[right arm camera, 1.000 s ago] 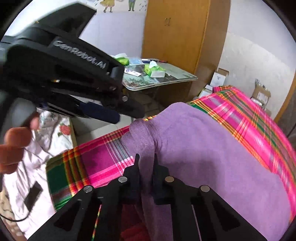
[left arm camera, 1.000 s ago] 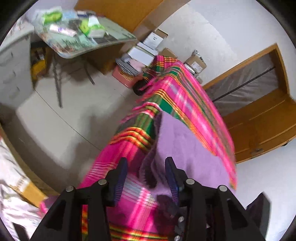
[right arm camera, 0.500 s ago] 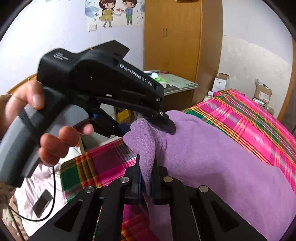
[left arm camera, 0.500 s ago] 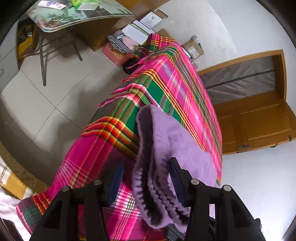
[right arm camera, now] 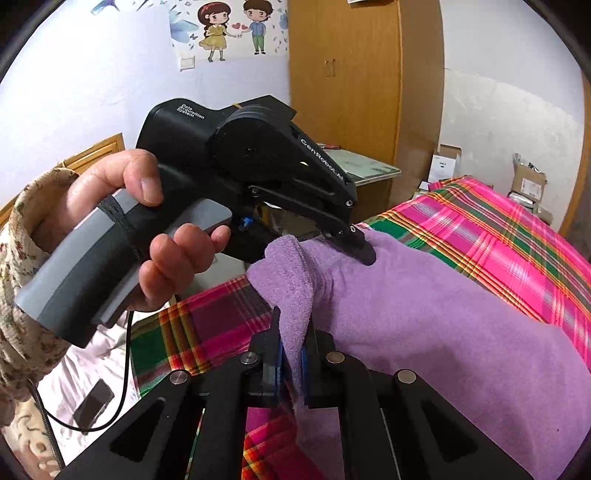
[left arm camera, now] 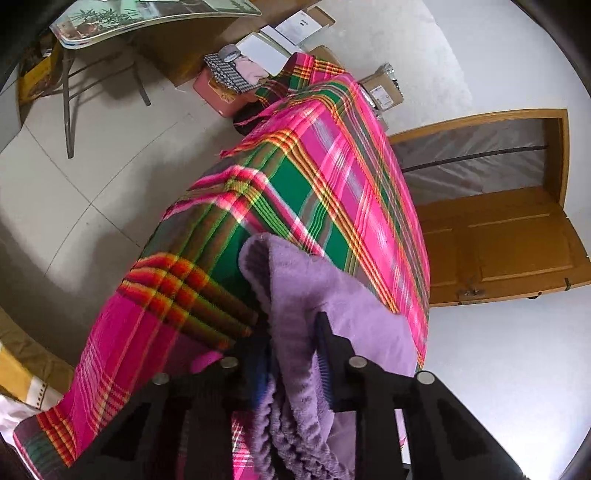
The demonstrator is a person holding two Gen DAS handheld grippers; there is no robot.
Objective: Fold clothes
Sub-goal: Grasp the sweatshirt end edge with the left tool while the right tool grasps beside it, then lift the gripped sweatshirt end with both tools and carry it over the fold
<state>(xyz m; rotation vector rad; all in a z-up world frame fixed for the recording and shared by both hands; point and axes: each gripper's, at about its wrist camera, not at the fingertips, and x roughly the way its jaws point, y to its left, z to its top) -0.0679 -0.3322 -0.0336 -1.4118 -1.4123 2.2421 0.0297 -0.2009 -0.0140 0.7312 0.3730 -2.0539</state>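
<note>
A purple fleece garment (left arm camera: 332,295) (right arm camera: 424,314) lies on a table draped with a pink and green plaid cloth (left arm camera: 314,184) (right arm camera: 498,229). My left gripper (left arm camera: 291,339) straddles the garment's folded edge. Its jaws are closing, and the thick fold fills the gap between them. In the right wrist view the left gripper (right arm camera: 343,254) is held by a hand (right arm camera: 147,240), with its upper finger pressing down on the fold. My right gripper (right arm camera: 293,343) is shut on a raised edge of the same garment, just in front of the left one.
A folding table (left arm camera: 147,14), cardboard boxes (left arm camera: 299,26) and a pink box (left arm camera: 218,92) stand on the tiled floor beyond the table. A wooden door (left arm camera: 498,243) is to the right. A wardrobe (right arm camera: 343,74) stands behind. A phone (right arm camera: 92,406) lies on bedding, lower left.
My left gripper has moved forward over the garment's folded edge and its jaws have narrowed around it. The right gripper has stayed shut on the garment.
</note>
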